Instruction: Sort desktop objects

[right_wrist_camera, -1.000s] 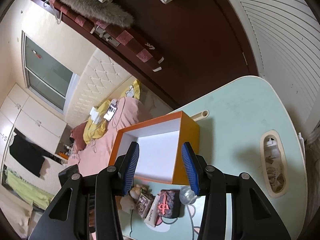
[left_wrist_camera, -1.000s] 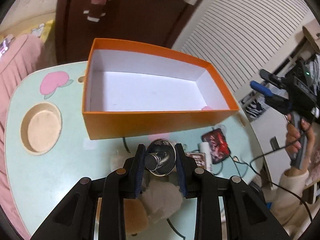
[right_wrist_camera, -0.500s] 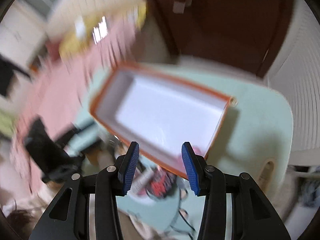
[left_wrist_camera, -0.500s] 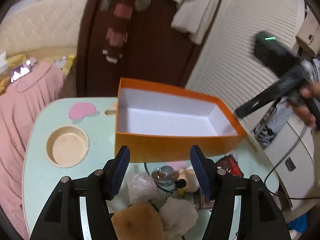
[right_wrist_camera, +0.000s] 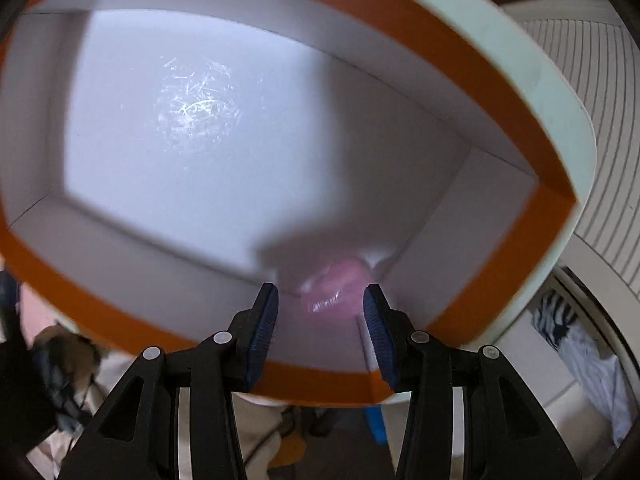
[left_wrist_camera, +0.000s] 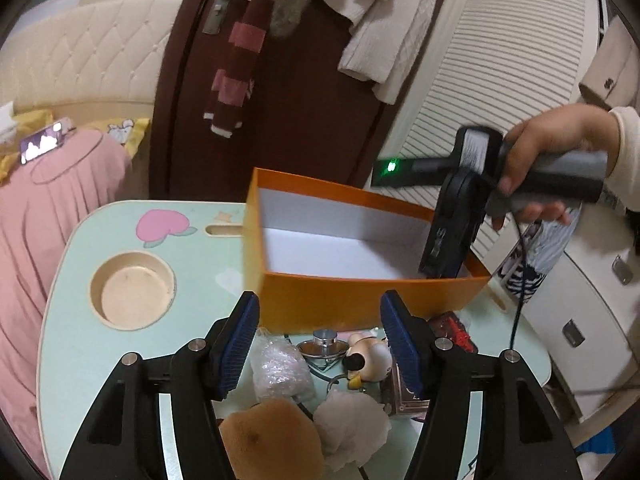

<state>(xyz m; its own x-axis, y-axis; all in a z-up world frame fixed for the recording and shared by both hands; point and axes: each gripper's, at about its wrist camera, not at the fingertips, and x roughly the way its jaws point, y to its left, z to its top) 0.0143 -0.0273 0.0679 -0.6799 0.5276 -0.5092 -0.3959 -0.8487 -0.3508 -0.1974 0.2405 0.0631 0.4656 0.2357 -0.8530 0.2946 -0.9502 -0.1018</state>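
orange box [left_wrist_camera: 360, 300]: open, upright on table | pink object [right_wrist_camera: 334, 286]: inside corner

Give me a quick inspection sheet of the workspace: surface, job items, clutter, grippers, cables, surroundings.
Surface: mint-green table with a round recess.
Job's things: orange box, white inside; a blurred pink object in one corner. Metal bell, duck figurine, clear wrap, brown puff, white puff, red pouch wait unsorted in front.
Clutter: nothing else seen.
Grippers: left gripper open, empty, above the pile; right gripper open, empty, reaching into the box.
Cables: black cable from the right gripper.
Surroundings: dark door hung with clothes, pink bedding.
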